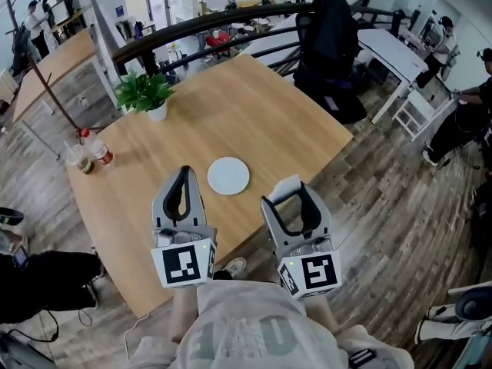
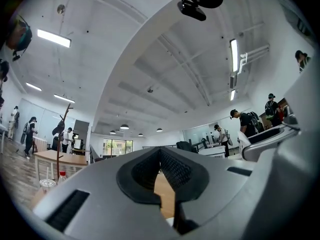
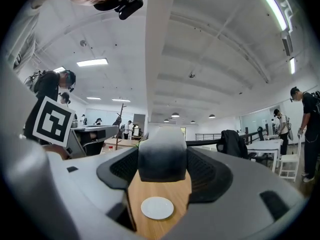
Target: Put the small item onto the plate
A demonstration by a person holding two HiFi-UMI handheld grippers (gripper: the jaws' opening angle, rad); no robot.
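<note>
My right tongs (image 1: 291,197) were clamped on the small white item (image 3: 162,156), holding it up off the tabletop (image 1: 269,114). My left tongs (image 1: 184,177) were closed on nothing beside them. The plate (image 1: 228,176) lay bare just ahead, between the two sets of tips and nearer the left one. My worry was height: let go from up there, the item could bounce or skid over the shallow rim. I could not tell how firmly it was gripped, so a quick swing leftward might shake it loose early, near the tabletop's edge. The idle left tongs also sat close enough to knock the plate.
</note>
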